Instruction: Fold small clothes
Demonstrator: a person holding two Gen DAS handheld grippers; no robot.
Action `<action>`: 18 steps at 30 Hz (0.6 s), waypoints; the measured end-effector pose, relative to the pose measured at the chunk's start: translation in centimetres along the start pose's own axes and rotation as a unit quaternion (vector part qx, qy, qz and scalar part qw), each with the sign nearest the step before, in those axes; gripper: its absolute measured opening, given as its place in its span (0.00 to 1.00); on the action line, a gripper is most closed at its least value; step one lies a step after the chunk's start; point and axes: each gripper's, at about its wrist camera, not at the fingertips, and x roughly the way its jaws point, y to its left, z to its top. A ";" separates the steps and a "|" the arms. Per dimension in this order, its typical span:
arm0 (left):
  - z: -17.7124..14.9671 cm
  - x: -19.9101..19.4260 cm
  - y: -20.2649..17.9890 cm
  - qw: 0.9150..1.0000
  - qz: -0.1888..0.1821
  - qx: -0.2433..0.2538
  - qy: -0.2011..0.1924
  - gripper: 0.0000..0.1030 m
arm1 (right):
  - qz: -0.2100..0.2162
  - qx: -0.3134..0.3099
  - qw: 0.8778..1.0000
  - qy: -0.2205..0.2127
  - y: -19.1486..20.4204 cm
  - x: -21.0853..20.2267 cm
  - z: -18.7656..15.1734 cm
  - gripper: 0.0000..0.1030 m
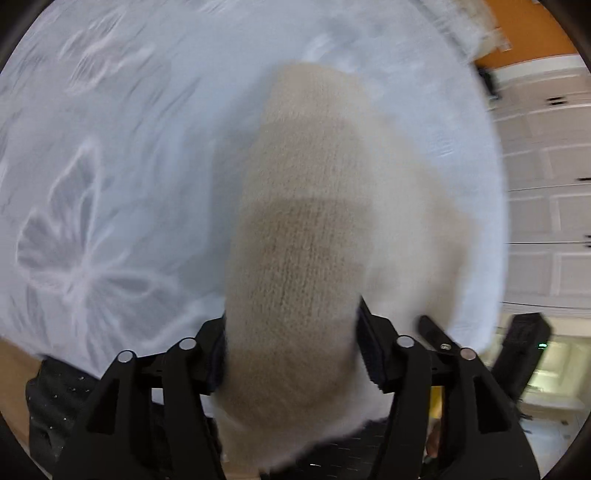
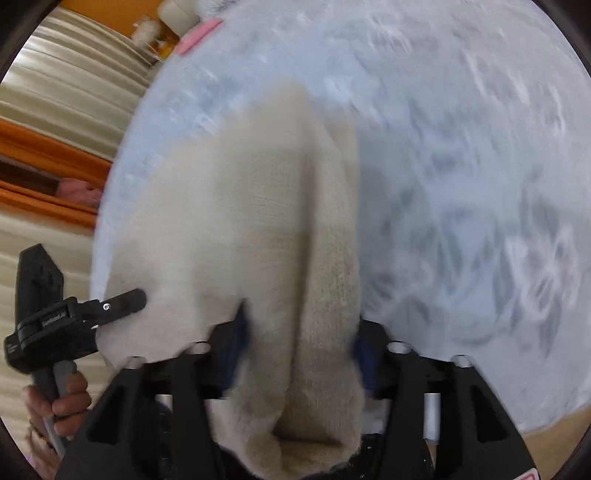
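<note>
A cream knitted garment (image 1: 306, 206) hangs over a pale blue bedspread with white butterfly prints (image 1: 92, 229). My left gripper (image 1: 291, 332) is shut on one end of the garment, which fills the gap between its fingers. My right gripper (image 2: 299, 332) is shut on the other end of the same garment (image 2: 258, 206), which hangs in folds between the fingers. In the right wrist view the left gripper (image 2: 122, 301) shows at the left, a hand on its handle. In the left wrist view a finger of the right gripper (image 1: 439, 336) shows at the lower right. Both views are blurred.
The bedspread (image 2: 461, 166) covers a bed. White cabinet doors (image 1: 546, 177) stand right of it in the left wrist view. Cream curtains and an orange wall (image 2: 55, 110) are at the left in the right wrist view. A pink item (image 2: 199, 35) lies at the bed's far edge.
</note>
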 end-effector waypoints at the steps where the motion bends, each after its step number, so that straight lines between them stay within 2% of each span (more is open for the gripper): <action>1: -0.2 -0.2 0.4 1.000 -0.007 -0.010 -0.019 0.65 | -0.002 0.009 1.000 -0.020 0.0 -0.5 -0.3 0.65; 3: -0.4 -0.7 0.0 0.999 0.005 -0.002 -0.036 0.69 | -0.018 0.013 0.999 -0.033 0.4 -1.3 -0.4 0.74; 6: -0.3 -1.4 -1.9 0.996 0.053 0.044 -0.061 0.79 | -0.018 0.013 0.999 -0.036 0.9 -1.7 0.3 0.75; 8: 0.2 -1.2 -3.3 0.993 0.067 0.070 -0.069 0.84 | -0.015 0.021 0.999 -0.028 1.0 -1.5 1.3 0.77; 11: 0.6 -0.2 -4.9 0.990 0.087 0.093 -0.057 0.87 | -0.012 0.034 0.999 -0.013 1.0 -0.6 2.1 0.77; 13: 0.7 0.3 -5.3 0.988 0.101 0.100 -0.058 0.87 | -0.030 0.033 0.998 -0.034 1.5 -0.8 2.7 0.77; 15: 0.5 -0.1 -4.7 0.988 0.100 0.102 -0.061 0.87 | -0.068 0.019 0.993 -0.091 2.4 -2.3 3.2 0.77; 16: 0.5 -0.1 -4.5 0.988 0.098 0.103 -0.062 0.87 | -0.073 0.015 0.991 -0.113 2.7 -3.0 3.5 0.77; 17: 0.5 -0.2 -4.3 0.988 0.097 0.104 -0.061 0.87 | -0.064 0.011 0.991 -0.116 2.9 -3.1 3.8 0.77; 18: 0.5 -0.2 -4.3 0.988 0.096 0.104 -0.059 0.87 | -0.050 0.003 0.994 -0.094 3.2 -2.5 4.4 0.69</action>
